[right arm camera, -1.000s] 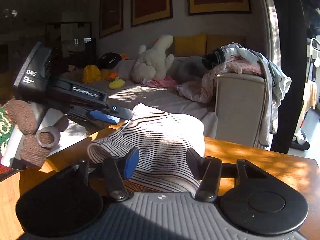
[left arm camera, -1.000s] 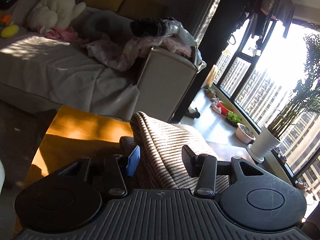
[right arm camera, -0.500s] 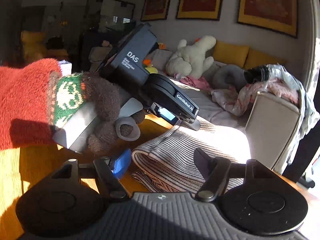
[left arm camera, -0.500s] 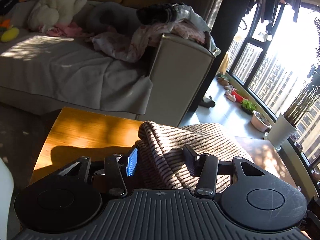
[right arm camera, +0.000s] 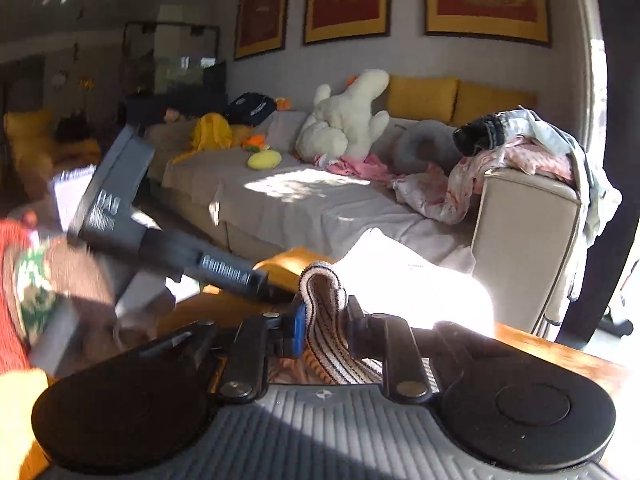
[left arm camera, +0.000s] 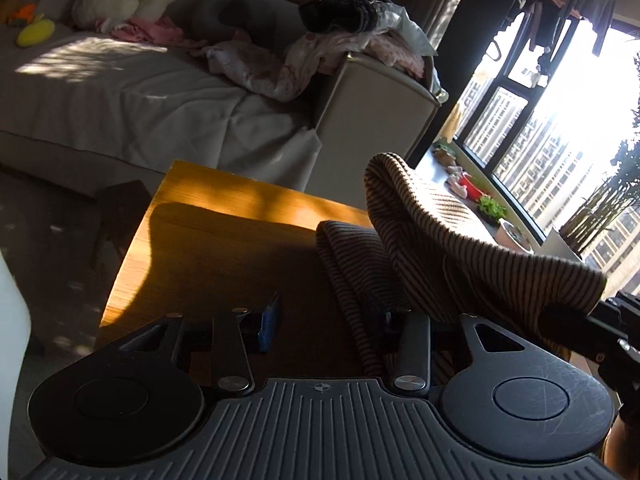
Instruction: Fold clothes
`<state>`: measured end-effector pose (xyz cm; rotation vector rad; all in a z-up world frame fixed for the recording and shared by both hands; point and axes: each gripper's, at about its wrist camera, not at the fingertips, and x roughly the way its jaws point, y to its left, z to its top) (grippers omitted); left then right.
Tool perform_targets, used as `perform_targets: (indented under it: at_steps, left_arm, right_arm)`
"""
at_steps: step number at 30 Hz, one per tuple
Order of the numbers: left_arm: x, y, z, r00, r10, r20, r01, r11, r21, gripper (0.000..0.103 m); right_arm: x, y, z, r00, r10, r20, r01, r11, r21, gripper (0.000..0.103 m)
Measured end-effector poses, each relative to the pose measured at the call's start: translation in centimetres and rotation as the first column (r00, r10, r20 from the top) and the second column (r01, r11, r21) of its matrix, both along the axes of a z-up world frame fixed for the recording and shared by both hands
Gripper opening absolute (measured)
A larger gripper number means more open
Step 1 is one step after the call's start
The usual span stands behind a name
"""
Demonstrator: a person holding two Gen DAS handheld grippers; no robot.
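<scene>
- Striped garment (right arm camera: 320, 320) bunched on wooden table (left arm camera: 224, 232), in front of sofa (right arm camera: 304, 204);
- right gripper (right arm camera: 322, 322) jaws just closed, pinching a garment fold;
- left gripper (left arm camera: 324, 316) jaws narrowing, garment edge between, pads not pressing.
</scene>
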<state>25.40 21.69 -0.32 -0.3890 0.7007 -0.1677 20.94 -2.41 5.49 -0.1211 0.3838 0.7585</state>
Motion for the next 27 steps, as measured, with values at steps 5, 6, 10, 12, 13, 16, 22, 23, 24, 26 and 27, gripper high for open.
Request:
perform_targets:
  at_steps: [5, 6, 10, 12, 13, 16, 22, 23, 24, 26, 27]
  left_arm:
    - [-0.2, -1.6, -1.1, 0.998, -0.054, -0.018, 0.054, 0.998, 0.009, 0.028]
    - [-0.2, -1.5, -1.0, 0.999, -0.046, -0.022, 0.046, 0.999, 0.016, 0.027]
    - [-0.4, -0.2, 1.4, 1.0, 0.01, 0.019, -0.011, 0.999, 0.033, 0.033]
    - [-0.5, 0.5, 2.7, 0.998, 0.039, 0.043, -0.04, 0.998, 0.041, 0.037]
    - [-0.3, 0.3, 3.3, 0.998, 0.033, 0.051, -0.035, 0.999, 0.038, 0.038]
    - [0.7, -1.8, 4.1, 0.999, -0.024, 0.049, 0.022, 0.999, 0.024, 0.039]
    - [2.4, -4.8, 2.6, 0.997, -0.065, 0.039, 0.063, 0.996, 0.07, 0.039]
    - [2.4, -4.7, 2.5, 0.997, -0.065, 0.038, 0.063, 0.996, 0.069, 0.041]
    - [2.5, -4.6, 2.4, 0.997, -0.064, 0.037, 0.062, 0.996, 0.07, 0.043]
    - [2.4, -4.5, 2.2, 0.997, -0.06, 0.038, 0.058, 0.996, 0.065, 0.046]
    - [2.4, -4.5, 2.2, 0.998, -0.058, 0.039, 0.055, 0.997, 0.062, 0.046]
  right_arm:
    - [3.5, 0.8, -1.7, 0.973, 0.043, -0.227, -0.024, 0.996, 0.085, 0.014]
    - [4.1, 1.1, -2.7, 0.962, 0.042, -0.271, -0.02, 0.996, 0.084, 0.013]
    - [4.4, 1.3, -4.7, 0.954, 0.053, -0.296, -0.021, 0.994, 0.108, 0.013]
    - [3.7, 2.4, -4.9, 0.972, 0.05, -0.231, -0.042, 0.998, 0.039, 0.013]
    - [3.3, 2.9, -4.9, 0.979, 0.053, -0.195, -0.053, 0.999, 0.002, 0.013]
    - [1.6, 3.7, -4.8, 0.992, 0.067, -0.106, -0.076, 0.994, -0.08, 0.018]
    - [0.7, -0.1, -2.1, 0.992, 0.084, -0.089, -0.091, 0.993, -0.08, 0.066]
    - [1.0, -1.3, -1.7, 0.993, 0.075, -0.095, -0.082, 0.994, -0.077, 0.082]
    - [1.3, -2.4, -1.3, 0.993, 0.066, -0.1, -0.074, 0.995, -0.074, 0.084]
    - [2.7, -5.1, -1.3, 0.99, -0.03, -0.138, 0.023, 0.999, -0.047, 0.084]
    - [3.6, -6.2, -1.6, 0.982, -0.078, -0.171, 0.075, 0.997, -0.022, 0.084]
